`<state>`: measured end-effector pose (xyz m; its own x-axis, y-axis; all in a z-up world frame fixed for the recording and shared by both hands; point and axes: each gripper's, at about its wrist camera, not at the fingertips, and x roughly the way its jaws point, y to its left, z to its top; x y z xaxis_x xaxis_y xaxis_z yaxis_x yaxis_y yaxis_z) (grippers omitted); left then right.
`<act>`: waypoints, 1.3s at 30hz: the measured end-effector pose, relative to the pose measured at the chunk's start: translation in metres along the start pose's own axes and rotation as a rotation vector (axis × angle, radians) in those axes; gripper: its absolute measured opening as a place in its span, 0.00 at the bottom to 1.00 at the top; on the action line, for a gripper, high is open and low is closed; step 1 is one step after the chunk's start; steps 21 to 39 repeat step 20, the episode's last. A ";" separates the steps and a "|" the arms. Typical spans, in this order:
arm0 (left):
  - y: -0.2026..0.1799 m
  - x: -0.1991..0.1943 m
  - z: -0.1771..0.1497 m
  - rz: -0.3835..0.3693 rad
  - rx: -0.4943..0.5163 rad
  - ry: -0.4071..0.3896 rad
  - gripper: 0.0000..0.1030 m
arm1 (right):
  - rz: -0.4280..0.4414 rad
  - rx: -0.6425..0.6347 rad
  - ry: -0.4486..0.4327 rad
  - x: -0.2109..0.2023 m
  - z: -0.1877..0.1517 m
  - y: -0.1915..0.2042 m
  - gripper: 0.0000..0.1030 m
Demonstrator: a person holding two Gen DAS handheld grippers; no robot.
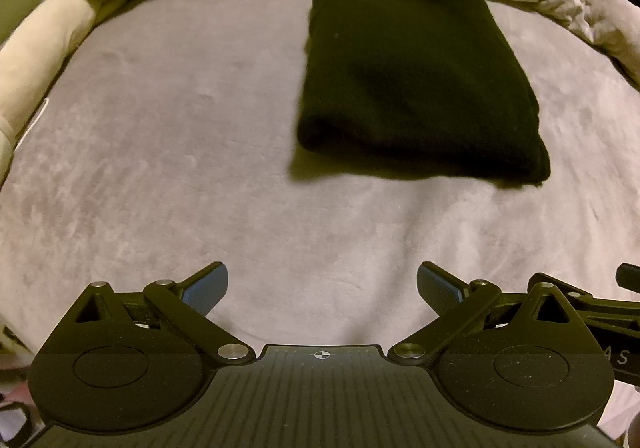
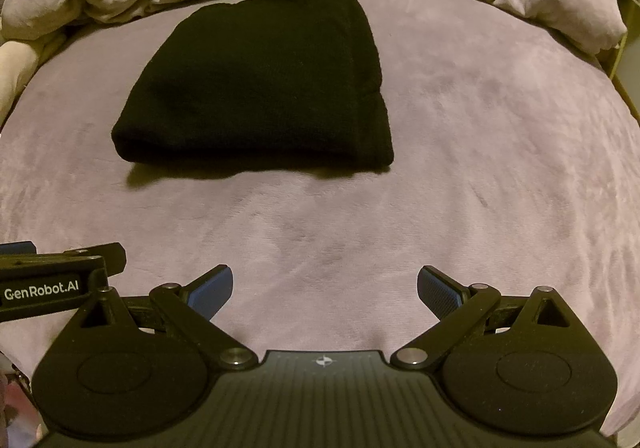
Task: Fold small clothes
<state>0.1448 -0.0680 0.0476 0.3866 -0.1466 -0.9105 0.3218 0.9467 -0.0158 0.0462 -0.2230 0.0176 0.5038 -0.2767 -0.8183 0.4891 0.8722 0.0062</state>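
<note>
Both the left tongs (image 1: 322, 288) and right tongs (image 2: 325, 290) gape apart, holding nothing, above the bed (image 1: 160, 167), well short of the folded black garment (image 1: 416, 83).

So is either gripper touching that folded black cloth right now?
Apart. In the left wrist view, bare bedsheet separates the open left gripper from the black cloth; the right wrist view shows the same gap ahead of the open right gripper.
</note>
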 end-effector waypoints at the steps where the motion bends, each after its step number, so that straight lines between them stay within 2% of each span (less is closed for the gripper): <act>1: 0.000 0.000 0.000 -0.001 0.000 0.000 1.00 | 0.000 0.001 -0.001 0.000 0.000 0.000 0.96; 39: -0.002 -0.001 -0.002 0.003 0.016 -0.005 1.00 | -0.002 0.003 -0.003 -0.004 0.000 0.002 0.96</act>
